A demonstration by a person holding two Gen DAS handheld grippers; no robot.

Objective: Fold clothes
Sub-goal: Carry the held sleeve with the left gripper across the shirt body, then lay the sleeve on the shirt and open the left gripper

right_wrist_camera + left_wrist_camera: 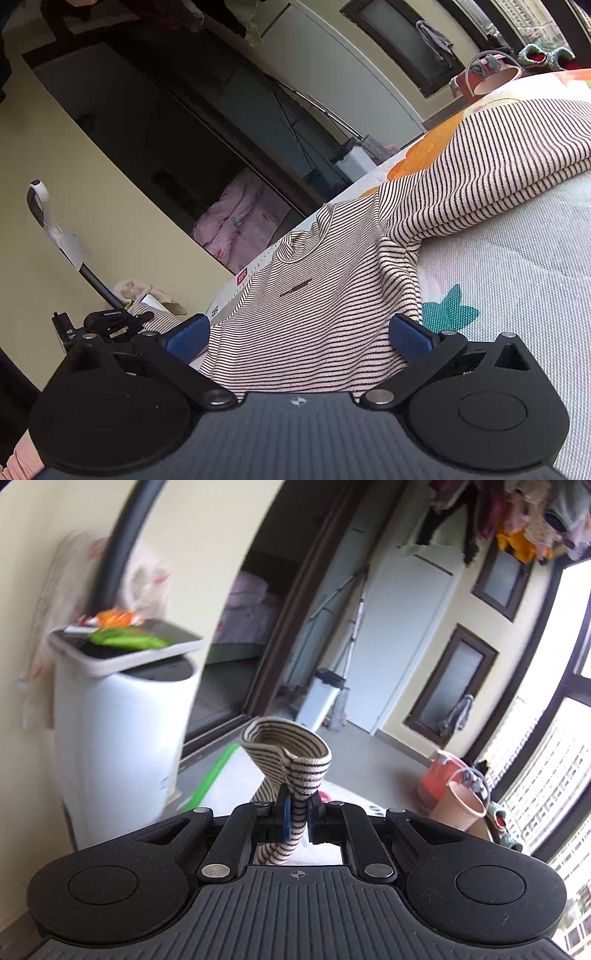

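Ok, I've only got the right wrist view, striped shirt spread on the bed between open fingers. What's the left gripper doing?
Observer: The left gripper is shut on a striped cuff, its end looping above the fingers.
Operator: Is that cuff lying on the bed?
Observer: No, it is off the bed; floor and a doorway show behind it.
Operator: Anything near that side?
Observer: A white bin stands to the left in that view, lid raised, with packets on the lid.
Operator: And anything ahead?
Observer: A pink bucket sits lower right, by the window.
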